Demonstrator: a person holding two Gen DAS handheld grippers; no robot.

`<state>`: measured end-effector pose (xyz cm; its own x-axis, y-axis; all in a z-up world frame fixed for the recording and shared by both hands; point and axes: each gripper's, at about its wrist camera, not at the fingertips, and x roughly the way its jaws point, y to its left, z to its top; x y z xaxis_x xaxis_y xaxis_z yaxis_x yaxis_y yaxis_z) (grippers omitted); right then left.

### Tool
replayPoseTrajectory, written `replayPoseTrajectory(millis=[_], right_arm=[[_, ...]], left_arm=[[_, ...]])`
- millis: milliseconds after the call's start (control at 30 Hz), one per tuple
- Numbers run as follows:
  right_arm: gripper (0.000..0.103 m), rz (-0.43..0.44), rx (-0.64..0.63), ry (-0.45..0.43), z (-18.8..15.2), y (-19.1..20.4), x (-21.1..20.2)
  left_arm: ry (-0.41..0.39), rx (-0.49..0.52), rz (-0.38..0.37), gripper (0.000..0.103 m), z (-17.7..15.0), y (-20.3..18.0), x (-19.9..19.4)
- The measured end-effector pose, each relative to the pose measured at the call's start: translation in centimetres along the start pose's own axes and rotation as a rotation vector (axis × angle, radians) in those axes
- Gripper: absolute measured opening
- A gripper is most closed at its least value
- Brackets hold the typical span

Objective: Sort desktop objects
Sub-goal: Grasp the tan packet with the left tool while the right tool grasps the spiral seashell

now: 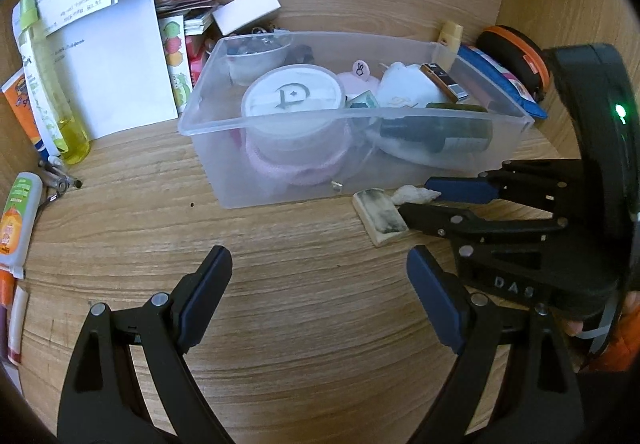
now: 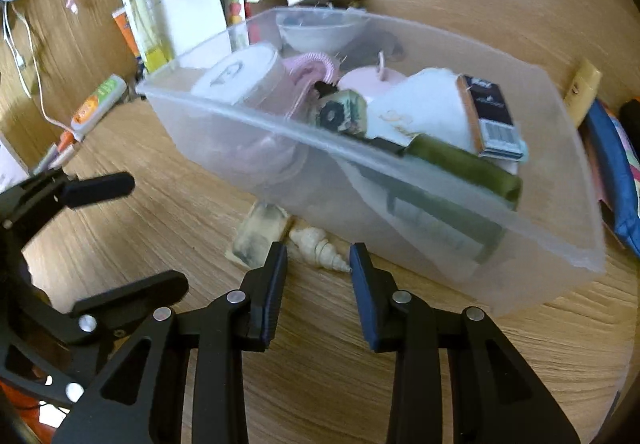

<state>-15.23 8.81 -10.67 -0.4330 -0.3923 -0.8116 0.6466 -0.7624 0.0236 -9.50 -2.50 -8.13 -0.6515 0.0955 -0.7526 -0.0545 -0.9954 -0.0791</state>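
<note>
The right gripper is only narrowly apart, nothing in it, hovering right by the little seashell that sits on the worktop against the clear bin. Risky spot imo: the shell's pointy and could squirt out sideways, or a finger clips the bin wall or the stone tile. The left gripper is wide apart, empty.

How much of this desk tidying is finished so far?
Mostly done: the clear bin already holds a round tub, a matchbox and more. In hand: nothing; the right gripper is open around the seashell. Left: that shell, the small tile, and the left gripper is empty.
</note>
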Motion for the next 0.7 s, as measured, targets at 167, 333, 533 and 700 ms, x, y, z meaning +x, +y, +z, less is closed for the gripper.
replayPoseTrajectory(millis=[167, 333, 533, 700], right_arm=[[0.015, -0.008, -0.023, -0.016, 0.0, 0.5, 0.2], [0.015, 0.025, -0.019, -0.021, -1.0, 0.1, -0.7], [0.015, 0.007, 0.013, -0.037, -2.7, -1.9, -2.6], [0.016, 0.018, 0.062, -0.078, -3.2, -3.8, -4.5]], left_arm=[[0.016, -0.012, 0.001, 0.090, 0.1, 0.1, 0.6], [0.034, 0.005, 0.002, 0.089, 0.5, -0.7, 1.2], [0.042, 0.048, 0.016, 0.087, 1.5, -2.7, 2.5], [0.074, 0.076, 0.042, 0.063, 2.2, -4.2, 4.2]])
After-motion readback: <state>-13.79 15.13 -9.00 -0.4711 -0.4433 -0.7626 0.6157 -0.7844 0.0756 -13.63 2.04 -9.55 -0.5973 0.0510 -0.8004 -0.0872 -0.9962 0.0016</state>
